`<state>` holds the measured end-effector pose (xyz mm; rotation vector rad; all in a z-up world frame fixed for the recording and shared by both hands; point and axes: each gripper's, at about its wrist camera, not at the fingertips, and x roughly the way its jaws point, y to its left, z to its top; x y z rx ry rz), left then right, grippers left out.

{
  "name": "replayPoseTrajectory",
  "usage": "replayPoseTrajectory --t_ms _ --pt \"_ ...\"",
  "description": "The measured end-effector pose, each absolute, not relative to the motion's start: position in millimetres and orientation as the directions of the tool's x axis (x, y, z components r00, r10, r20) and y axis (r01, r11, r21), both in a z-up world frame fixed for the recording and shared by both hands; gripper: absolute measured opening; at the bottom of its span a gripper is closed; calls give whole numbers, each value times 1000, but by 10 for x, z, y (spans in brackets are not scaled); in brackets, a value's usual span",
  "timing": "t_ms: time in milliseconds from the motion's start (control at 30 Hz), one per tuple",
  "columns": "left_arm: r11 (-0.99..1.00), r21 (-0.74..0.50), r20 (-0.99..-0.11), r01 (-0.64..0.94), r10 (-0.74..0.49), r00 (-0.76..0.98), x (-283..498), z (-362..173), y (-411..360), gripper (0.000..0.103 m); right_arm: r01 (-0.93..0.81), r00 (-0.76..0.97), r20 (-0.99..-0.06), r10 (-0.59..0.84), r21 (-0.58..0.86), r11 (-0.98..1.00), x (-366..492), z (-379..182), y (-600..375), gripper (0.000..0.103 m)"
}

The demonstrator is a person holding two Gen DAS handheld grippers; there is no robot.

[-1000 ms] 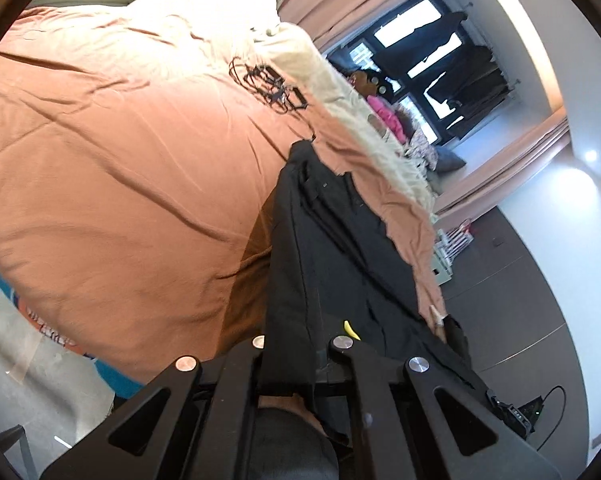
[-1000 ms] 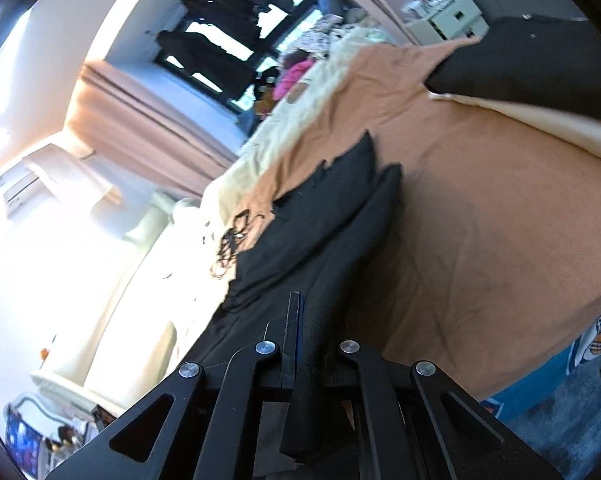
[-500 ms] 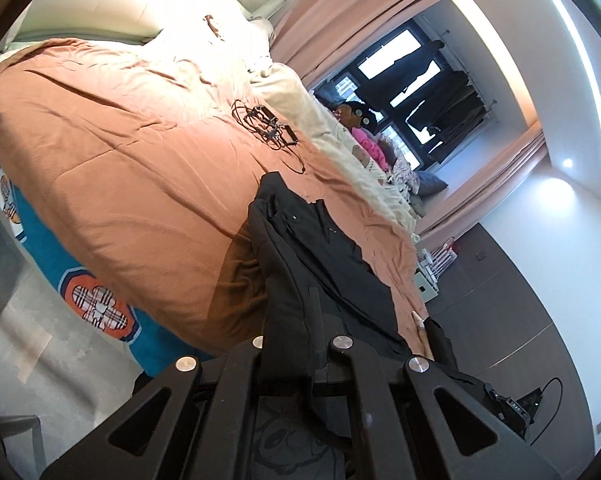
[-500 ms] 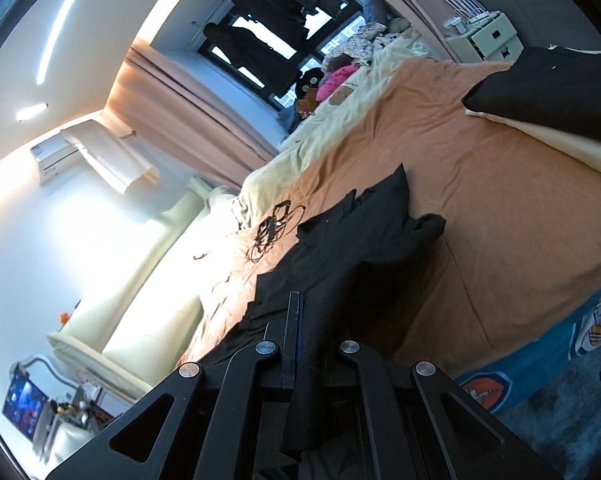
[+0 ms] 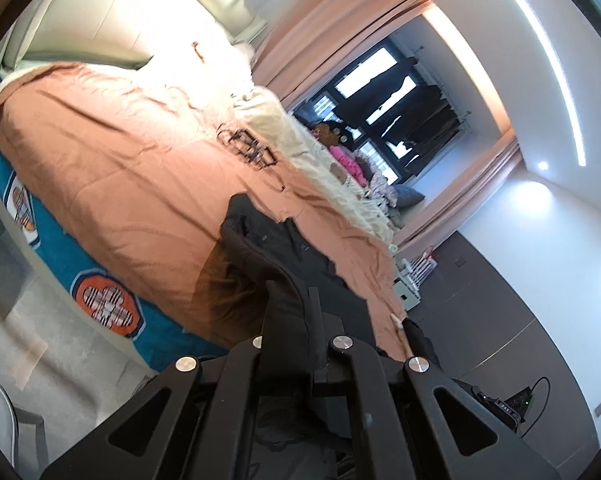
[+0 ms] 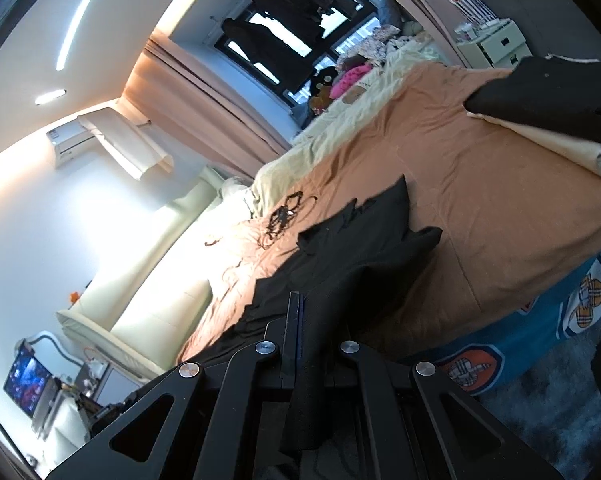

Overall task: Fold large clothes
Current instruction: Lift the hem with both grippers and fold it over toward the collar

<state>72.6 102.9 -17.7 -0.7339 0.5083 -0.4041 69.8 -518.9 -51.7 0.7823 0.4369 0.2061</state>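
the left tool point(image 5: 296, 320) is closed on a fold of the black garment point(image 5: 276, 248), and the right tool point(image 6: 300, 320) is likewise clamped on another edge of the same cloth. the garment stretches from both tools onto the orange bedspread point(image 5: 120, 184), its far end lying crumpled near the bed's edge. a tangle of black cables point(image 6: 284, 216) lies beyond it, apart. a folded dark garment point(image 6: 548, 96) rests on a cream one near the far corner.

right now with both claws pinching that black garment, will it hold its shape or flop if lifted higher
Likely floppy: the black garment sags and creases between the right claw and the bed. Probably light, since it hangs from the left claw by thin pinched folds. Its trailing end may drag.
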Motion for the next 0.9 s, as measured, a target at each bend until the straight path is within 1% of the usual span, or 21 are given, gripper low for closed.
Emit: replayPoseTrajectory --t_ms 233,300,400,567,767,900 --pt "669 -706 -204 231 -505 839 614 237 1077 5 -96 908 -224 354 712 696 622 -183 -5182 4" --pt "672 -701 -191 241 -503 843 618 302 1073 5 -110 913 -205 352 707 699 622 -118 -5188 4" --pt "685 -689 -193 238 -490 850 711 369 1053 5 -112 918 -196 345 706 700 662 -74 -5228 4" --pt "684 -696 -212 219 -486 848 1010 350 1010 5 -82 918 -216 333 717 692 906 -134 -5318 4" --pt "721 -655 -207 228 -461 863 1512 543 868 5 -60 926 -221 307 715 696 1289 -81 -5451 4" --pt "730 -642 -207 236 -461 863 2006 696 760 5 -40 938 -217 272 710 703 1646 -4 -5518 4"
